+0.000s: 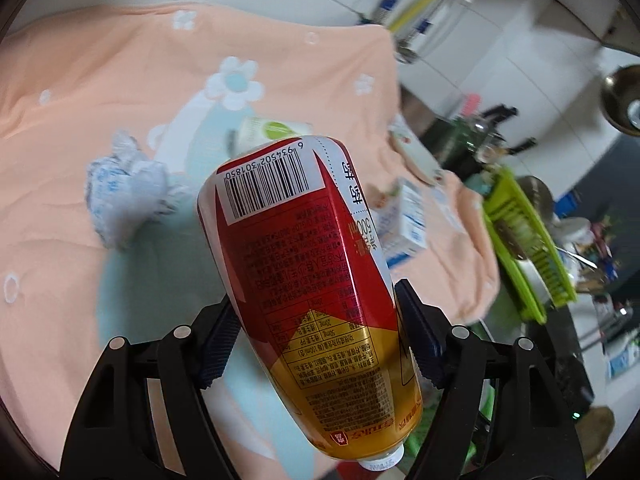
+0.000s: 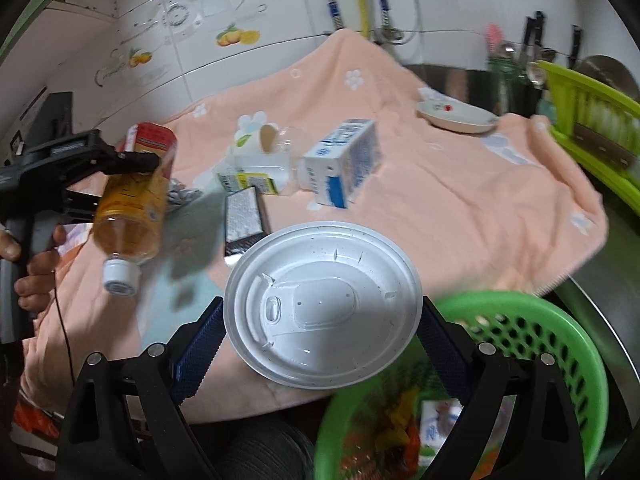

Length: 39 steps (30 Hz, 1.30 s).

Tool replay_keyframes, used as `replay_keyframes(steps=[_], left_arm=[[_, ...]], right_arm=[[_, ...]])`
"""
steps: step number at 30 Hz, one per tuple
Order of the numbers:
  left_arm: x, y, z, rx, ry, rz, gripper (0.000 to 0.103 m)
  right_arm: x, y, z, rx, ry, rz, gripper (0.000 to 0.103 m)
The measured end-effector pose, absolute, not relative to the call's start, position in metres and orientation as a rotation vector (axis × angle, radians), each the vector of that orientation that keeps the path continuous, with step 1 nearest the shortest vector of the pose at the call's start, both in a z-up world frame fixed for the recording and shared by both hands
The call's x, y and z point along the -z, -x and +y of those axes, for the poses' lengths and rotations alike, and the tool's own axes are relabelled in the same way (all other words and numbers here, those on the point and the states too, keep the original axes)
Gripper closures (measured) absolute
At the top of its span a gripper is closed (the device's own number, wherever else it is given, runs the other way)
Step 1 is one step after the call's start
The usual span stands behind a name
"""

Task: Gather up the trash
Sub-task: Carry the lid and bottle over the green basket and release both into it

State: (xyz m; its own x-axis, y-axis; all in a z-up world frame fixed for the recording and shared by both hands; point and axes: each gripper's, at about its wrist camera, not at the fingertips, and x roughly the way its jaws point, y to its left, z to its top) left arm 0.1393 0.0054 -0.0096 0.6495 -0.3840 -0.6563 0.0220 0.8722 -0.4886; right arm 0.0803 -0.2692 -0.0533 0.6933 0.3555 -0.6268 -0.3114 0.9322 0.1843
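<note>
In my left gripper (image 1: 320, 332) I have the drink bottle (image 1: 308, 280), red and gold label, cap end toward the camera. Both pads touch its sides, so it is clamped across the body with the jaws standing fairly wide, and it hangs above the peach flowered towel (image 1: 120, 80). From the right wrist I can see that same bottle (image 2: 136, 200) tilted cap-down, with a hand (image 2: 36, 264) on the handle behind it.

My right gripper (image 2: 320, 336) holds a white plastic cup lid (image 2: 324, 304) flat-on to the camera, its rim pinched between the two blue pads, jaws wide apart to span it. The lid sits over the towel's near edge, just beside the green mesh basket (image 2: 560, 320), which already has wrappers in it.

Out on the towel lie a crumpled white wrapper (image 1: 120, 196), a blue-and-white milk carton (image 2: 344, 164) on its side, a tipped paper cup (image 2: 256, 140), a clear plastic bottle (image 2: 260, 174) and a small dark packet (image 2: 244, 220). A white dish (image 2: 456, 116) rests at the far edge, near a green dish rack (image 2: 592, 120).
</note>
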Motion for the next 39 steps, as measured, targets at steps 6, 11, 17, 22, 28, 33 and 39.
replay_keyframes(steps=[6, 11, 17, 22, 28, 33, 39], left_arm=[[0.003, -0.124, -0.037, 0.373, 0.443, 0.851, 0.031], [0.001, -0.117, -0.081, 0.476, 0.403, 0.863, 0.031], [0.001, -0.110, -0.129, 0.575, 0.350, 0.877, 0.031], [0.006, -0.104, -0.163, 0.622, 0.300, 0.892, 0.031], [0.015, -0.103, -0.187, 0.649, 0.261, 0.910, 0.031], [0.024, -0.102, -0.211, 0.667, 0.213, 0.935, 0.031], [0.035, -0.100, -0.228, 0.687, 0.187, 0.954, 0.029]], right_arm=[[0.057, -0.049, -0.302, -0.259, -0.087, 0.719, 0.014], [0.065, -0.021, -0.336, -0.154, -0.108, 0.735, 0.014], [0.076, 0.000, -0.370, -0.075, -0.146, 0.761, 0.012], [0.082, 0.010, -0.385, -0.044, -0.172, 0.760, 0.010], [0.079, 0.021, -0.395, -0.033, -0.190, 0.732, 0.010], [0.075, 0.031, -0.400, -0.020, -0.199, 0.709, 0.010], [0.074, 0.038, -0.404, -0.020, -0.219, 0.696, 0.010]])
